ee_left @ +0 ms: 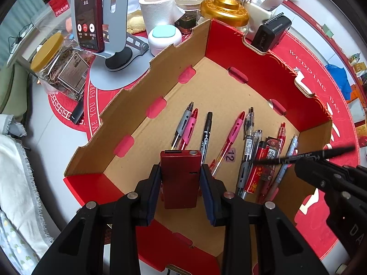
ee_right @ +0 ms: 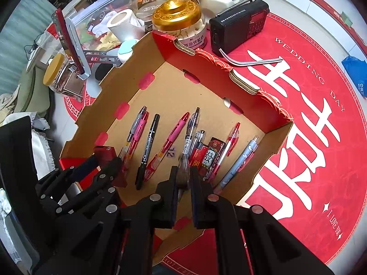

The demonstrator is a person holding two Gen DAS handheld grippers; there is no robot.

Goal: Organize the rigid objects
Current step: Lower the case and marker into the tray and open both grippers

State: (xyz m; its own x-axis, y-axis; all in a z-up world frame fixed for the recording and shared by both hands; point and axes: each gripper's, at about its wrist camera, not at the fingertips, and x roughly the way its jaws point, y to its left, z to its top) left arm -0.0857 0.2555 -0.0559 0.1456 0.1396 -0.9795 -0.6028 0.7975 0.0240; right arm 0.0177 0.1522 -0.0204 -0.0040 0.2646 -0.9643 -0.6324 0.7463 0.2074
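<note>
A shallow cardboard box (ee_left: pixel 137 107) (ee_right: pixel 273 135), red outside, holds several pens (ee_left: pixel 234 133) (ee_right: pixel 174 133) and red lighters (ee_left: pixel 259 167) (ee_right: pixel 207 155) lying side by side. My left gripper (ee_left: pixel 180 177) is shut on a dark red rectangular case (ee_left: pixel 180 188), held upright over the box's near left part. In the right wrist view that gripper (ee_right: pixel 107 161) and the case (ee_right: pixel 106 151) show at the left. My right gripper (ee_right: pixel 184 174) is shut on a black marker (ee_right: pixel 183 180), seen end-on. In the left wrist view the marker (ee_left: pixel 321 154) lies crosswise in the right gripper (ee_left: pixel 298 168) above the lighters.
Behind the box stand a phone on a grey stand (ee_left: pixel 89 16), a yellow-lidded jar (ee_left: pixel 57 66), a paper roll (ee_left: pixel 158 11), a gold-lidded jar (ee_right: pixel 177 20) and a black radio (ee_right: pixel 238 25). A round red mat (ee_right: pixel 321 137) covers the table to the right. Cloth lies at the left edge.
</note>
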